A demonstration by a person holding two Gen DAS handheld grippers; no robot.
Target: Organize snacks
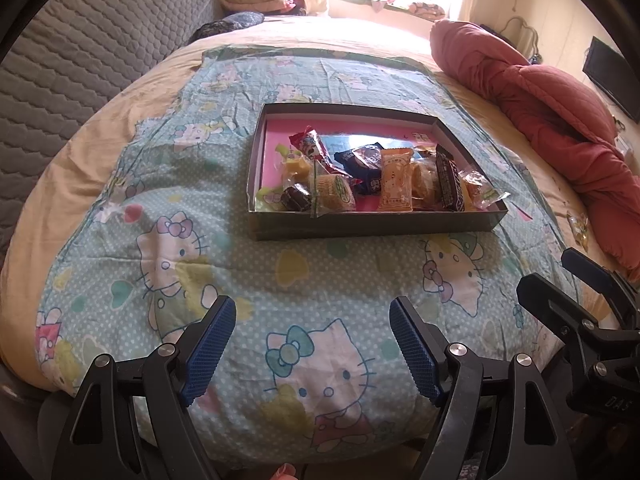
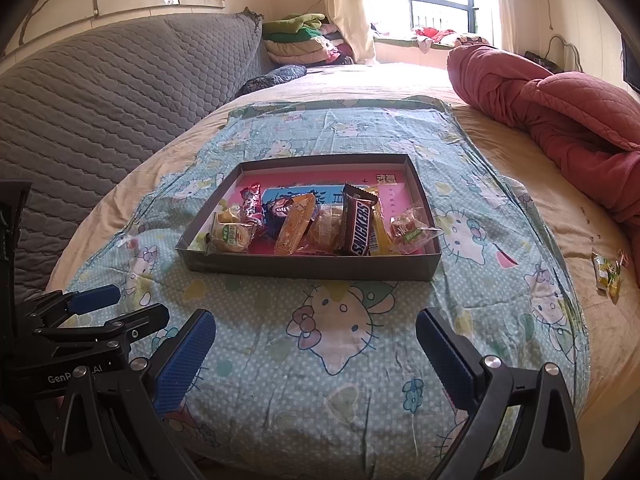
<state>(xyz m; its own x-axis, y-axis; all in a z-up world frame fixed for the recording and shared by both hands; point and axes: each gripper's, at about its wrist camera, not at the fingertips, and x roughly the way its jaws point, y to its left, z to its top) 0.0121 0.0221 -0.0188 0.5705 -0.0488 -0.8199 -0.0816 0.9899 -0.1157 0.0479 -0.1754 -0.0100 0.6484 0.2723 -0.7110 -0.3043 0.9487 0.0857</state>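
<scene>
Both the left hand-held gripper (image 1: 312,322) and right hand-held gripper (image 2: 316,336) are held wide open, empty, above the bed (image 2: 500,152). Most snacks sit in the tray (image 2: 308,266); one stray candy (image 2: 608,272) lies right, probably to be pinched squarely by its wrapper.

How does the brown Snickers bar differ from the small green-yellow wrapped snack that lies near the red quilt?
The brown Snickers bar lies inside the shallow grey box; the small green-yellow wrapped snack lies outside it, on the beige bedsheet. The bar is long and dark, the snack short and light. Both are unopened.
</scene>
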